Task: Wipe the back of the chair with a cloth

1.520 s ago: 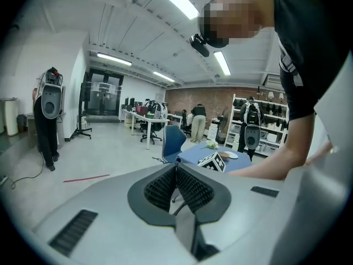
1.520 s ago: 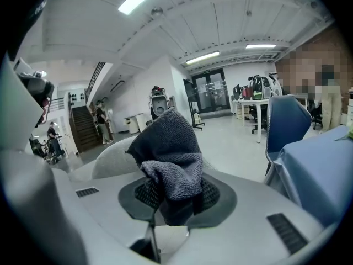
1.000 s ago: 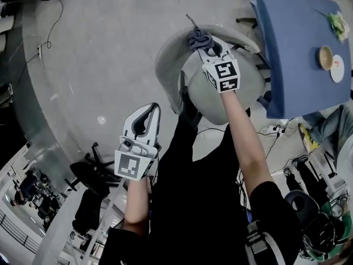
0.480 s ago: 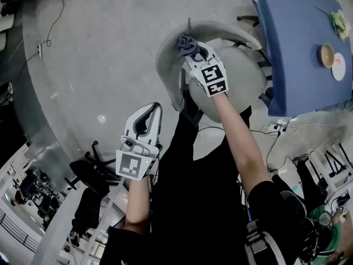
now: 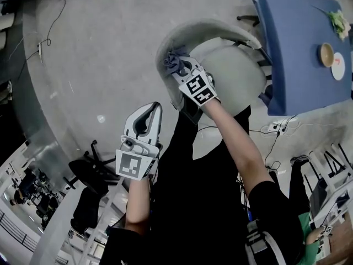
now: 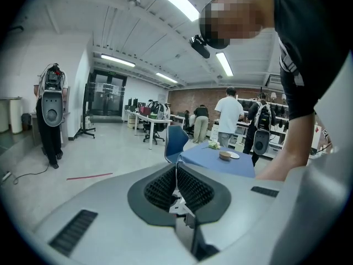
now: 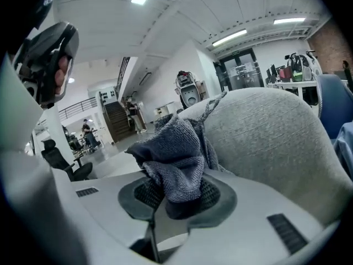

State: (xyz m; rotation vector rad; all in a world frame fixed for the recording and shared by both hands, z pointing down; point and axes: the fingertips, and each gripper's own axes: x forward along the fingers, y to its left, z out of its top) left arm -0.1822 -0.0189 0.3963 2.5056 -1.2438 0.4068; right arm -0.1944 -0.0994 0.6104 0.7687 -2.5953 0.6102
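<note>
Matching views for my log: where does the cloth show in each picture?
Head view: upper middle, cloth bunched at the right gripper tip, at the chair back.
Left gripper view: not in it.
Right gripper view: centre, clamped between the jaws.
Shared landmark: the grey chair back, in head and right gripper views; the left gripper view shares only the blue table.
</note>
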